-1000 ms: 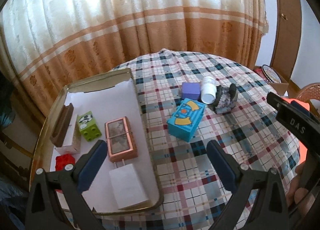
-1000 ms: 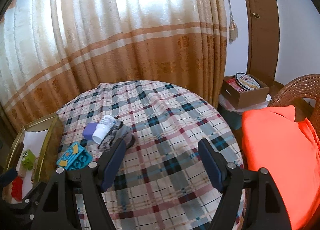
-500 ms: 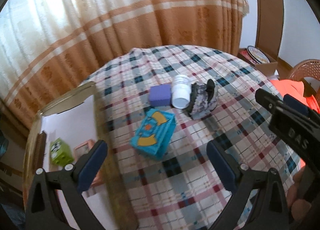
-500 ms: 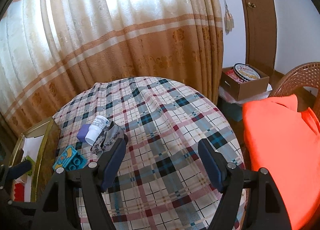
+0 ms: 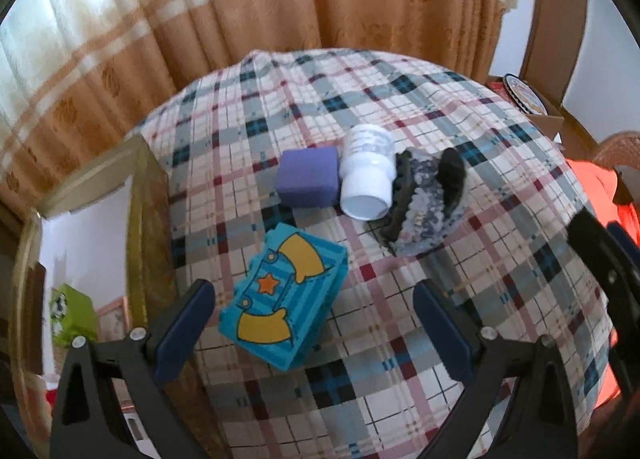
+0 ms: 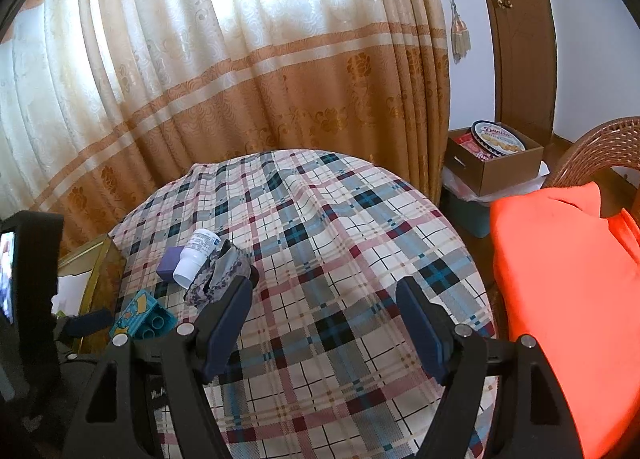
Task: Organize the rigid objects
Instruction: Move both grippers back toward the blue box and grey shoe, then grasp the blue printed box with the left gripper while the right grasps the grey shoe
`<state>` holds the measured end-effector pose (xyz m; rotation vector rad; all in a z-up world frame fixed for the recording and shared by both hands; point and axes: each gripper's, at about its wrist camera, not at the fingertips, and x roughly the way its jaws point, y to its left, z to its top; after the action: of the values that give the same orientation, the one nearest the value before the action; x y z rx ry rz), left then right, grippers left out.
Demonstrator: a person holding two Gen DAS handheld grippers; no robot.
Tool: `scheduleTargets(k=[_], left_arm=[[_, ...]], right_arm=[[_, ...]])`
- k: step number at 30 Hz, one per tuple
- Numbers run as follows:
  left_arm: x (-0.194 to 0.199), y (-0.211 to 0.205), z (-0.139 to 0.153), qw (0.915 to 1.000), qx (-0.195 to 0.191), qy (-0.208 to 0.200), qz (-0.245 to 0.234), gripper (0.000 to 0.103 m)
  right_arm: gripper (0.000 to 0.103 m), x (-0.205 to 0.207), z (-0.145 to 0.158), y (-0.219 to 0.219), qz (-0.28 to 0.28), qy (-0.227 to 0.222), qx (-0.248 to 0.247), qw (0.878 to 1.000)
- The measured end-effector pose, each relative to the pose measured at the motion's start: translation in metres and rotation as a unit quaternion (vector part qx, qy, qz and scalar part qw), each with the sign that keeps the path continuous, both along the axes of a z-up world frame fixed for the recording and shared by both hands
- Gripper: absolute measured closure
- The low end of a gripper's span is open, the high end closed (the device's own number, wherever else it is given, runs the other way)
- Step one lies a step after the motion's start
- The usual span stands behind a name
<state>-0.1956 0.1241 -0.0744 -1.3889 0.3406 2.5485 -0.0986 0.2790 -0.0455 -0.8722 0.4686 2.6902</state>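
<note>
The left claw [image 5: 314,313] is seen with its two dark blue pads apart, and nothing is clamped between them; it hangs over the near end of a turquoise plastic toy block with yellow shapes and an orange star [image 5: 286,301], which lies flat on the worktop covered by a checked cloth [image 5: 460,271]. Beyond this block, a purple foam cube [image 5: 308,178], a white plastic bottle lying on its side [image 5: 367,178] and a grey patterned hair clip with black teeth [image 5: 426,205] are placed in a row, each touching the next. At the left, a gold-rimmed tray with a white liner [image 5: 146,195] is seen, and a green block [image 5: 70,311] lies inside it. The right claw [image 6: 324,325] is also held apart and empty, above bare cloth.
</note>
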Motion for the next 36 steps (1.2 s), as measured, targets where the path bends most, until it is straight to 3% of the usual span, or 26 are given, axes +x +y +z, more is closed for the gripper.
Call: scheduleTargets(k=[10, 15, 17, 19, 25, 27, 28, 32, 36], left_arm=[[-0.003, 0.015, -0.008, 0.9998, -0.019, -0.003, -0.001, 0.004], [-0.004, 0.018, -0.006, 0.9995, -0.016, -0.01, 0.025, 0.005], [-0.001, 0.018, -0.006, 0.9993, -0.003, -0.015, 0.036, 0.019], [0.001, 0.012, -0.007, 0.9967, 0.051, -0.041, 0.049, 0.028], [0.009, 0.01, -0.006, 0.9971, 0.056, -0.03, 0.041, 0.033], [0.012, 0.007, -0.006, 0.9975, 0.056, -0.021, 0.038, 0.043], [0.012, 0.005, -0.004, 0.9974, 0.058, -0.018, 0.039, 0.054], [0.018, -0.003, -0.002, 0.9957, 0.082, -0.027, 0.033, 0.054], [0.033, -0.017, 0.012, 0.9932, 0.111, -0.008, 0.035, 0.054]], right_arm=[[0.026, -0.002, -0.003, 0.002, 0.002, -0.008, -0.006, 1.0], [0.026, -0.001, -0.004, 0.004, -0.002, -0.005, -0.017, 1.0], [0.026, -0.002, -0.005, 0.005, -0.003, -0.006, -0.02, 1.0], [0.026, -0.001, -0.006, 0.006, -0.006, -0.006, -0.023, 1.0], [0.026, 0.0, -0.007, 0.007, -0.01, -0.004, -0.026, 1.0], [0.026, 0.0, -0.007, 0.008, -0.009, -0.006, -0.028, 1.0], [0.026, -0.001, -0.008, 0.008, -0.009, -0.008, -0.029, 1.0], [0.026, 0.0, -0.009, 0.01, -0.008, -0.011, -0.035, 0.999], [0.026, -0.001, -0.008, 0.009, -0.002, -0.01, -0.035, 0.999]])
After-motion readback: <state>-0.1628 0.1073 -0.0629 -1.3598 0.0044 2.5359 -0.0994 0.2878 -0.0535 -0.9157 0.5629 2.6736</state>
